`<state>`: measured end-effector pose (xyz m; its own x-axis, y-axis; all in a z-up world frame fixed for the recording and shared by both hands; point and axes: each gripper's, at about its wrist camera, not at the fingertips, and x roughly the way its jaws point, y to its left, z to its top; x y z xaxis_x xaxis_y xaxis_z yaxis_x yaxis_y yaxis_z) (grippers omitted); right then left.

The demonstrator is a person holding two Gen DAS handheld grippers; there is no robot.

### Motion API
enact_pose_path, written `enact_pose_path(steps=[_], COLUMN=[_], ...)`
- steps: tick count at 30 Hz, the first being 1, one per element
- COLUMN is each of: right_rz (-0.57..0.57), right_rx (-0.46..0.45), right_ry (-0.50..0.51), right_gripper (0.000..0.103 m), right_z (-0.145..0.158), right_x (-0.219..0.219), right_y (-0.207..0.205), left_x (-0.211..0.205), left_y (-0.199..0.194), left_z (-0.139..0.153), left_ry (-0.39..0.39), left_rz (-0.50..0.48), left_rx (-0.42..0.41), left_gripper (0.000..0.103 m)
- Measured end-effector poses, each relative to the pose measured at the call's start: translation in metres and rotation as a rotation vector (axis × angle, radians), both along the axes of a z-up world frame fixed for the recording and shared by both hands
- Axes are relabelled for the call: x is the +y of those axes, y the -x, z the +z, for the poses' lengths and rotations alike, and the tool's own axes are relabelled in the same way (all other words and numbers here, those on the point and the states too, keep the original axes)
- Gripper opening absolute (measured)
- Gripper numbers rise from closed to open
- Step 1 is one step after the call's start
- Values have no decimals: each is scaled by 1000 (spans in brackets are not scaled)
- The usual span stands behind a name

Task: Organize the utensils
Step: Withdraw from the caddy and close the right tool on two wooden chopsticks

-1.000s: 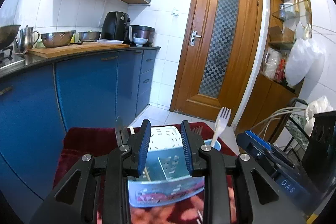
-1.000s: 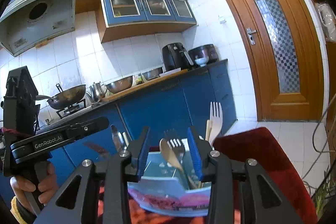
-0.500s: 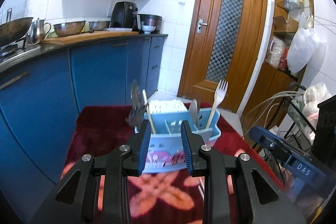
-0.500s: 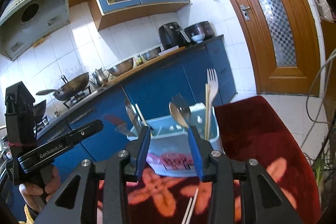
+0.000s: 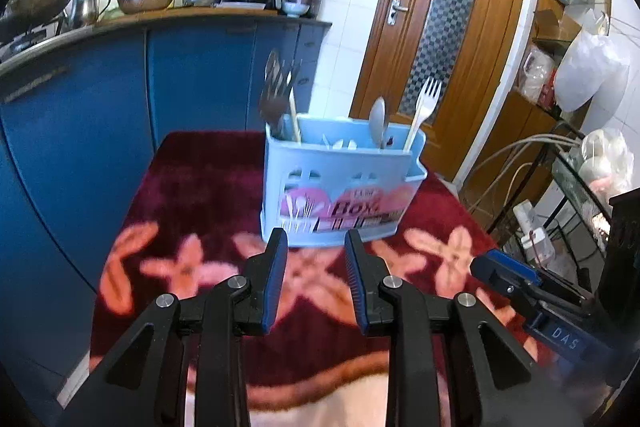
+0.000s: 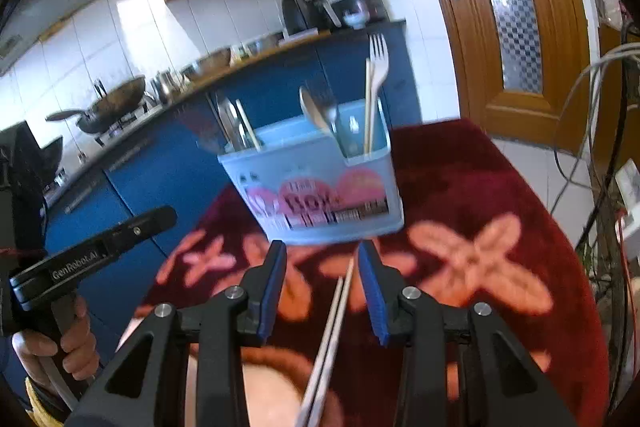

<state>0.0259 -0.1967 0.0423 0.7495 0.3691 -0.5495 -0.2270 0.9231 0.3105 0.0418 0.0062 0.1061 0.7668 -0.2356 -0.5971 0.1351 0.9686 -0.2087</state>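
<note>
Both wrist cameras look forward and downward along their fingers, close over the red cloth (image 5: 208,187), sharing the blue utensil caddy (image 5: 340,183) (image 6: 316,187) (slightly blurred).

Daylight fills the kitchen, brightest on the white wall tiles (image 6: 132,39) at upper left of the right wrist view, where glare washes them out. The patterned cloth (image 5: 192,259) and the blue utensil box (image 6: 320,195) are smeared by motion blur. Fisheye bending curves the door (image 5: 440,39) and cabinets, and black vignette rings every corner.
</note>
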Motion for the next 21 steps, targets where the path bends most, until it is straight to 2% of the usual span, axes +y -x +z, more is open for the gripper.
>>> enact_pose_path(steps=[5, 7, 9, 15, 21], right_rz=[19, 30, 33, 51, 52], right_rx=[78, 111, 138, 226, 268], right_ry=[22, 23, 30, 48, 82], right_gripper=[39, 29, 25, 20, 16], right_z=[-21, -29, -35, -57, -67], right_x=[4, 7, 8, 16, 22], right_y=[1, -1, -2, -10, -19], left_x=[2, 3, 3, 7, 11], left_y=[4, 4, 3, 2, 1], left_z=[-15, -20, -26, -39, -46], left_ry=[-2, 5, 8, 14, 24], left_rz=[6, 8, 10, 19, 23], left_rx=[31, 44, 59, 88, 102], left_gripper=[29, 29, 29, 29, 29])
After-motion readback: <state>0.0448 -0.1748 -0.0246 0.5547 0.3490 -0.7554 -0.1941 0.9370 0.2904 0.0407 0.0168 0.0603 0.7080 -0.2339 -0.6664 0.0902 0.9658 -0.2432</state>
